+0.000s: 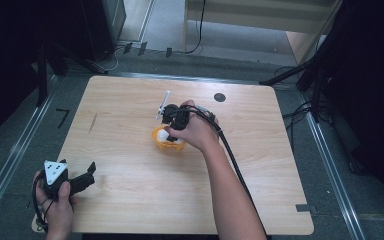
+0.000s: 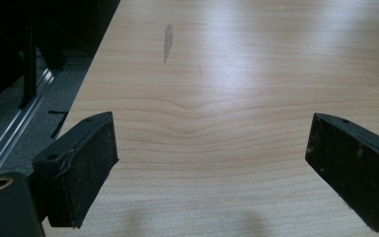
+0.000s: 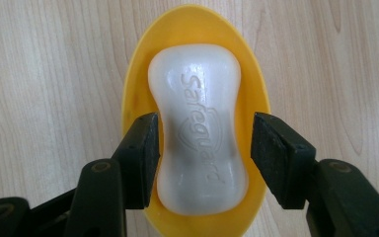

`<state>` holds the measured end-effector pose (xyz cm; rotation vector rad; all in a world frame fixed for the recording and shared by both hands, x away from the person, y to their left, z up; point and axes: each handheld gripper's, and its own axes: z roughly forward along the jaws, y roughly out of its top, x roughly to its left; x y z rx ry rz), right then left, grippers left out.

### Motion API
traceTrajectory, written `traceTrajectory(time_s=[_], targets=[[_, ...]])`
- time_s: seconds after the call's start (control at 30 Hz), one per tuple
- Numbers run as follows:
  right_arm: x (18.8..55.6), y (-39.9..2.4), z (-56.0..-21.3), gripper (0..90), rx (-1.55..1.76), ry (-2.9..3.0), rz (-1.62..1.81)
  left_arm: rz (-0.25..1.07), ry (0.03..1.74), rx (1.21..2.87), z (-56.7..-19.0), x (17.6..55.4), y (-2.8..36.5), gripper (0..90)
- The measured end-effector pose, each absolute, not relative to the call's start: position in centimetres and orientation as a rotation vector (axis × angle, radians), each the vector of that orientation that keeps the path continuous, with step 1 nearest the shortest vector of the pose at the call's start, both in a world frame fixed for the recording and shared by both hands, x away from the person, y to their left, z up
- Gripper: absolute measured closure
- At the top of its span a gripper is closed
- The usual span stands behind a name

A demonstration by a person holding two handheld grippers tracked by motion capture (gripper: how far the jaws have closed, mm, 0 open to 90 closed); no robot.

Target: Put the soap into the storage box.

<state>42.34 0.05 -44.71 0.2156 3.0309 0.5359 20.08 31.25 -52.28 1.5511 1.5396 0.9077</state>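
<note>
The left gripper (image 1: 82,180) rests at the table's (image 1: 130,210) seven o'clock corner, jaws spread wide and empty, well apart from the work. At centre, the right gripper (image 3: 203,158) points down over the white soap bar (image 3: 197,128) lying in the yellow dish (image 3: 256,79). The bar's long axis runs twelve to six, and the jaws flank its waist, the left pad about touching, the right just clear.

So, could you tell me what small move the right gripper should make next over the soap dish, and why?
Probably lift the right gripper straight up and clear. The white soap bar lies flat in the yellow dish; a gap shows between the right pad and the bar, so the jaws appear to have let go. The left gripper waits open over bare table.
</note>
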Motion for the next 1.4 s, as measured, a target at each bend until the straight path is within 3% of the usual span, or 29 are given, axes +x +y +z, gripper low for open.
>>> traceTrajectory(time_s=[0.93, 1.4], targets=[[41.3, -5.4, -43.7, 48.0, 0.299, 3.008, 0.572, 0.921, 1.536, 1.569, -52.3, 20.1, 31.1, 5.7], [40.8, -8.3, -45.1, 47.9, 0.378, 3.013, 0.581, 0.922, 1.536, 1.570, -52.3, 20.1, 31.0, 5.7]])
